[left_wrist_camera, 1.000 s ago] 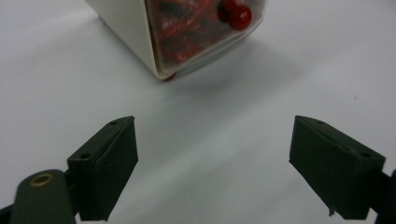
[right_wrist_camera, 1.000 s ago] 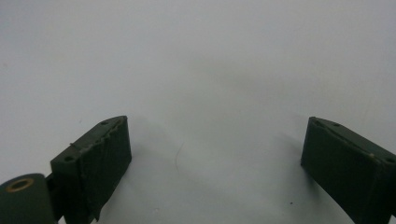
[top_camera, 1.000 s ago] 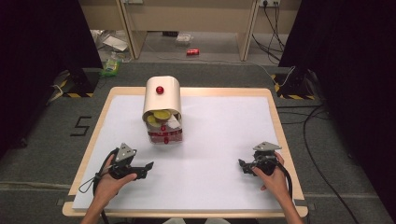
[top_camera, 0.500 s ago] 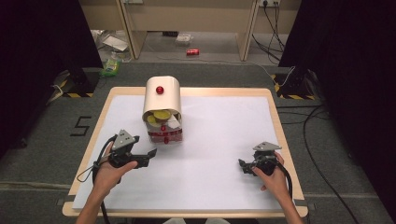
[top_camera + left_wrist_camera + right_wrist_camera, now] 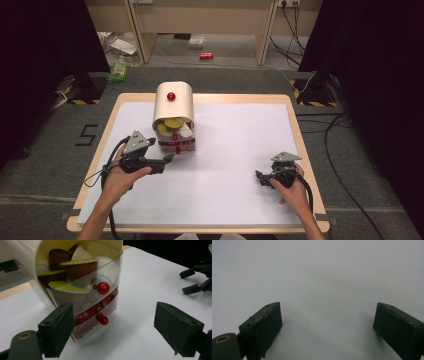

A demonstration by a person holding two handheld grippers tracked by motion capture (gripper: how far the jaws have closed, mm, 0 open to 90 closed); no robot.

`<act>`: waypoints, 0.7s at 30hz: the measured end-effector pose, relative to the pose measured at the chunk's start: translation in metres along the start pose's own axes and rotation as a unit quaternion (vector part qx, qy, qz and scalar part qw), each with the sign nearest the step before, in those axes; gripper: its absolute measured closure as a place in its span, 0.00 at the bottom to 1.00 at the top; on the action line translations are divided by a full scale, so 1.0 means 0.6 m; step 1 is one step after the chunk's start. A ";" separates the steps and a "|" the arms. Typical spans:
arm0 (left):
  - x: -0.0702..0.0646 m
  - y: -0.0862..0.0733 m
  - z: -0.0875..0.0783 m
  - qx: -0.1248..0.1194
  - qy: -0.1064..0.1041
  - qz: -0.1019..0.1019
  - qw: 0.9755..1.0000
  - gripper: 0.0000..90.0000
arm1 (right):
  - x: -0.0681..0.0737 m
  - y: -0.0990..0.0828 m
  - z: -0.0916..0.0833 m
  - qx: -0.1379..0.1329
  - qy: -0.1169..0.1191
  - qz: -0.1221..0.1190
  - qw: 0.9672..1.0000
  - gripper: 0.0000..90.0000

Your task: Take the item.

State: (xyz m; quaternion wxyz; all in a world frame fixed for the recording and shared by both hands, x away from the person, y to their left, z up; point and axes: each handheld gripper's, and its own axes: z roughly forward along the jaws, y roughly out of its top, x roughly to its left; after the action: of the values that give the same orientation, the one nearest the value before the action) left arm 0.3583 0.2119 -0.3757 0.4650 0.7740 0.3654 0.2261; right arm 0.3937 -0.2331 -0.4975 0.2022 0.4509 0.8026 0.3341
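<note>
The left tool (image 5: 169,159) gapes wide, empty, aimed at the capsule dispenser (image 5: 174,117) just beside it; the right tool (image 5: 260,177), equally wide and empty, rests low on the desk (image 5: 240,150).

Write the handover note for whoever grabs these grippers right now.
Left gripper: open, holding nothing, aimed at the front of the capsule holder, not touching it.
Right gripper: open, holding nothing, low over the bare white mat at the table's right.
Holder: upright at the mat's far left-centre. Capsules fill the clear upper bin; red packets sit in the lower drawer, which has a red knob.
Done: nothing taken out.
Left: probably closing in and grasping a knob or capsule.
</note>
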 end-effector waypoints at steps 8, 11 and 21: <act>-0.002 0.037 0.012 -0.003 0.007 0.017 1.000 0.20 | 0.000 0.000 0.000 0.000 0.000 0.000 1.000 0.10; 0.004 0.046 0.022 0.001 0.010 0.017 1.000 0.22 | 0.000 0.000 0.000 0.000 0.000 0.000 1.000 0.10; 0.026 0.054 0.049 0.014 0.018 0.004 1.000 0.25 | 0.000 0.000 0.000 0.001 0.000 0.000 1.000 0.10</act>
State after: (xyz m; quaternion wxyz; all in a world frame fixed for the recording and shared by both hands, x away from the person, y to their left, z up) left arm 0.3999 0.1983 -0.3607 0.4471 0.7775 0.3736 0.2366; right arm 0.3938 -0.2332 -0.4975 0.2018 0.4510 0.8028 0.3337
